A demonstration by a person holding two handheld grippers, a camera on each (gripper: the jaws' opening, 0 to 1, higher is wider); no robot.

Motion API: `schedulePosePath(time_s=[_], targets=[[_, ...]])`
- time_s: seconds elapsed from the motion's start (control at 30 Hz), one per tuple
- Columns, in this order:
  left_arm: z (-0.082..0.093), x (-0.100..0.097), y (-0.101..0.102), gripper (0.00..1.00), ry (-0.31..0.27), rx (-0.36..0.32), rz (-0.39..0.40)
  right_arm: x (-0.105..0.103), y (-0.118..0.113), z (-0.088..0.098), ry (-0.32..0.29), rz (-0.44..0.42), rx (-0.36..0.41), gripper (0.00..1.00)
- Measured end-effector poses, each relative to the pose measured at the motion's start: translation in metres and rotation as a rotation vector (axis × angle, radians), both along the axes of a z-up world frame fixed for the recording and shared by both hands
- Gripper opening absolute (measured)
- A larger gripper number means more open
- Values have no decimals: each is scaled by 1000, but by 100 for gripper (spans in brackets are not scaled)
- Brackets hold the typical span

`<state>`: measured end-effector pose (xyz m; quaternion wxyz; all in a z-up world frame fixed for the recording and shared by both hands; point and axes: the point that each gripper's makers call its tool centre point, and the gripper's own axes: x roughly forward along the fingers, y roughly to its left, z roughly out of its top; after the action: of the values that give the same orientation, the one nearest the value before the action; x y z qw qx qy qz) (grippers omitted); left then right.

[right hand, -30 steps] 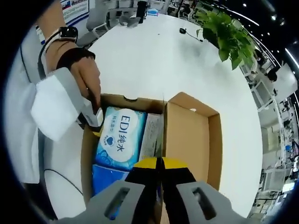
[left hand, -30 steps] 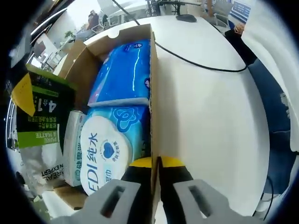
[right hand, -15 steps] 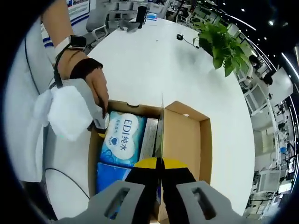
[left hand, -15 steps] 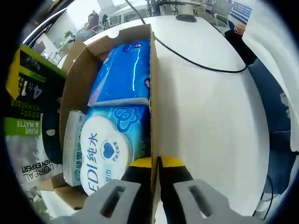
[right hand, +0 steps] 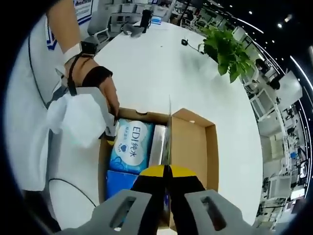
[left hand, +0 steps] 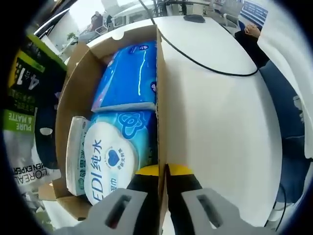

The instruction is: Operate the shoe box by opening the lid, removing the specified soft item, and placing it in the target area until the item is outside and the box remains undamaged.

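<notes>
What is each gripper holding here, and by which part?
The left gripper pinches the shoe box by its side wall's top edge. The right gripper grips a flat packet by its near edge.

Shoe box matt brown cardboard; tissue packs glossy plastic film; table smooth white.

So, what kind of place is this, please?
Most likely an open-plan office or lab. A big white table holds the shoe box, with a potted plant at its edge and office chairs behind.
</notes>
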<state>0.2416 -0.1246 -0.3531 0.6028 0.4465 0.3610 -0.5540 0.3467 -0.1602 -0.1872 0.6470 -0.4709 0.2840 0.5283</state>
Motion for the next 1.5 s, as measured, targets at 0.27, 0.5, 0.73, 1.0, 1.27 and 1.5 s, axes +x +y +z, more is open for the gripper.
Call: schedulePosePath(time_s=[0.27,0.5,0.73,1.0,1.27,1.5], targets=[[-1,0,0,2,-4,5,-3,-3,-12,3,-26,-12,2,0],[-1,0,0,2,-6,4,-3,-7,-24,16,-55,-32,5,0],[0,-1,1,2,1,5,-4,-18,-44,27,-68,-77,35,0],[-1,-2,2,2,4,9,-5,-28,-70,32,-86,-123,51,0],[-1,-4,2,1,17,7,-5,-41,-105,33,-91,-168,42,0],[-2,-4,3,1,13,17,-5,-45,-128,33,-94,-203,52,0]])
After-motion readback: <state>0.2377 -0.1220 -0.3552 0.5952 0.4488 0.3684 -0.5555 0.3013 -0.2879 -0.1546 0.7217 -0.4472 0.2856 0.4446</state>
